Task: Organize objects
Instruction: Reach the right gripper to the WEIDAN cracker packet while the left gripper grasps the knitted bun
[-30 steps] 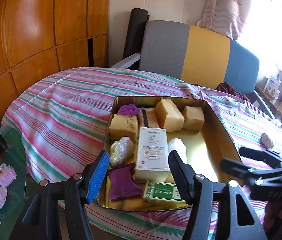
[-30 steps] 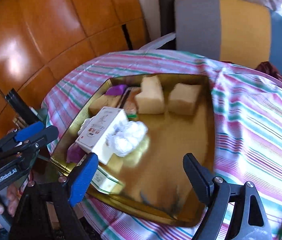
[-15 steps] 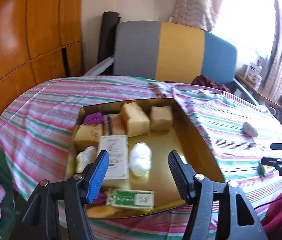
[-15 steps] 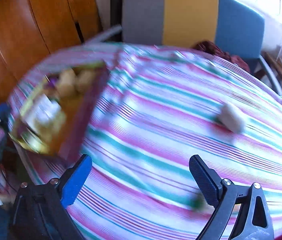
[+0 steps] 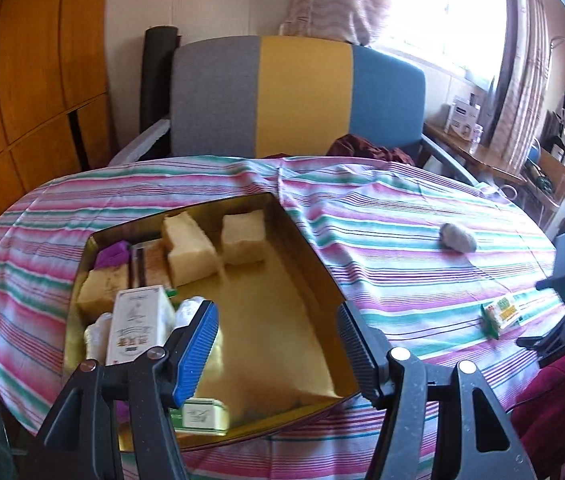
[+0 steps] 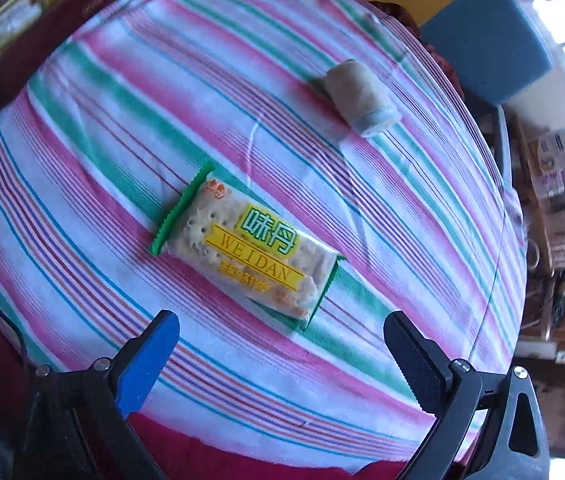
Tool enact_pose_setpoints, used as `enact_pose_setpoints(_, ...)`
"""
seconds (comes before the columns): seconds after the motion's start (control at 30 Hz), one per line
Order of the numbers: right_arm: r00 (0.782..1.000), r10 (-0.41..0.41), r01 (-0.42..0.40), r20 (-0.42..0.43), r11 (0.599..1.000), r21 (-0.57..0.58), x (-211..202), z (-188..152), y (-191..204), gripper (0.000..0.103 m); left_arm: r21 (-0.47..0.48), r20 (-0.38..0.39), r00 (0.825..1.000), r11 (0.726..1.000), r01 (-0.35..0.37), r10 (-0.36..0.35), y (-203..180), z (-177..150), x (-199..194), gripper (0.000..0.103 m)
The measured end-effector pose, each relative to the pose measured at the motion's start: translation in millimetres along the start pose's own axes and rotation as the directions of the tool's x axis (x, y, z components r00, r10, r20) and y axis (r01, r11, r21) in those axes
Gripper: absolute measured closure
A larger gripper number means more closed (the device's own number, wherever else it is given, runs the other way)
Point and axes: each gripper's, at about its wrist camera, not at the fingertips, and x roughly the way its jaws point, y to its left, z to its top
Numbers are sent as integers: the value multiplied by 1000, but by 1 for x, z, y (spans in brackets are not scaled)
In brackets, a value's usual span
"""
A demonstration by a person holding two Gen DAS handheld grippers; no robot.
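A round table draped in a pink, green and white striped cloth (image 6: 162,128) fills a sunlit room, with a grey, yellow and blue chair behind it.

Nearest, the right gripper (image 6: 282,344) points steeply down at the cloth, its jaws opening wide with nothing between them. Just beyond its tips lies a flat, crinkly plastic cracker packet with green ends and a yellow label (image 6: 242,248), set diagonally. It looks light and slick, and its contents are probably brittle (a hard squeeze might well crack them). A gentle pinch across the short width at the middle seems the safest hold.

Farther on, well apart from it, rests a small grey-beige wrapped roll (image 6: 358,98), likely soft and light.

The left gripper (image 5: 278,344) hovers partly open and empty over the near edge of a shallow gold rectangular metal tin (image 5: 310,264), which already holds pale cake blocks, a white carton and other snacks along its left side.
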Motion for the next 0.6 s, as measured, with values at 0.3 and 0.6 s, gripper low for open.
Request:
enact_pose_setpoints(0.3,998,5,-4,59,1000,-18,22,33,-21,0,47,-20,999,998,30,-29,-26,5,6,40)
enact_pose_setpoints(0.6,958,253,-284,134,901,327,45,20,-90,48,101,-26,993,988,113,-111,-60,22,14,40)
